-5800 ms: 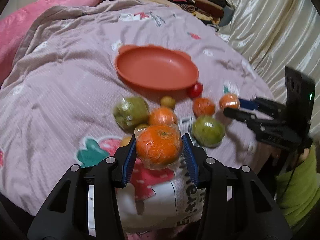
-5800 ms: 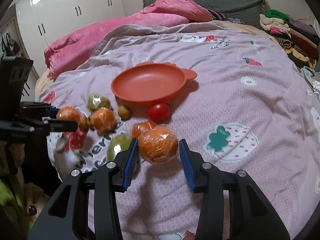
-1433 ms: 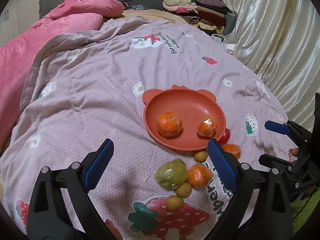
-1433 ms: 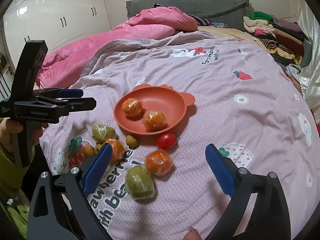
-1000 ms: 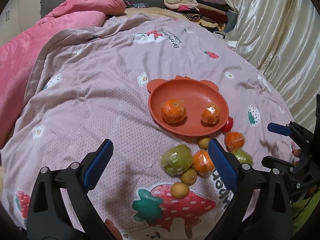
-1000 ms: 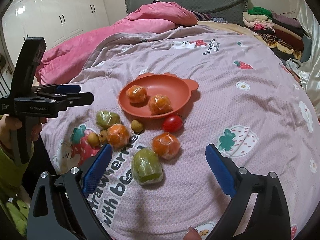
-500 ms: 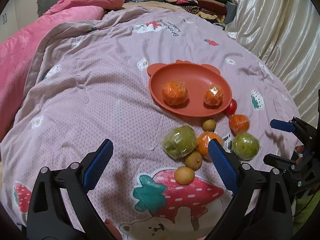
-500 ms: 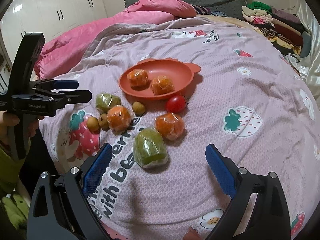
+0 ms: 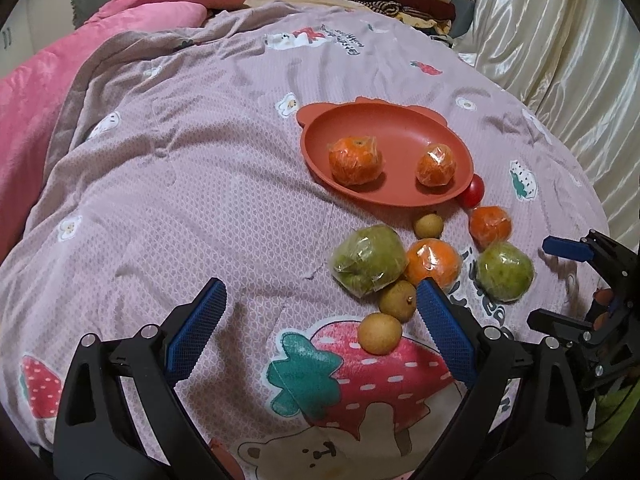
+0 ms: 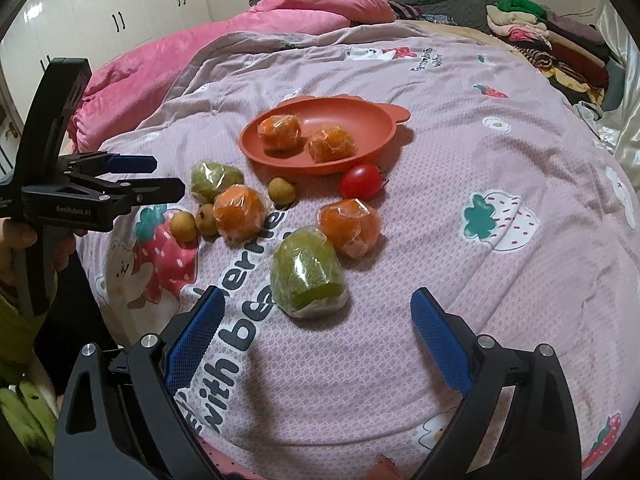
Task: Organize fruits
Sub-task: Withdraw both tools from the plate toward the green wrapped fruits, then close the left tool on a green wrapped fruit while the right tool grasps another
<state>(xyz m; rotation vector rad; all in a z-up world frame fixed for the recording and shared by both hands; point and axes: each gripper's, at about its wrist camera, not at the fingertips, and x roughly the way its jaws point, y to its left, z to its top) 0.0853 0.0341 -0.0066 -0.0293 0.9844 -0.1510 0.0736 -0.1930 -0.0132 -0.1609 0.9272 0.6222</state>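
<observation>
While both tools hang over the bed, the left gripper is spread wide with nothing between its bumpy blue pads. The right gripper is spread wide too and holds nothing.

Just past the left gripper's right pad lie two small, round, tan fruits, dull and smooth. Beyond them sits a lumpy green fruit in crinkly clear wrap, touching a wrapped orange. A third tan fruit lies farther on.

Right in front of the right gripper, between its pads, is a second green fruit, blocky and shiny in its wrap. Touching it on the far side is another wrapped orange. Past that is a smooth, glossy red tomato, close against the plate.

Farthest out is the plate, flat, oval and brick red with little ear bumps on its rim. Two wrapped oranges rest in it side by side.

Everything lies on a soft pink quilt with a dimpled weave and strawberry and bear pictures. A puffy pink blanket and folded clothes are far beyond.
</observation>
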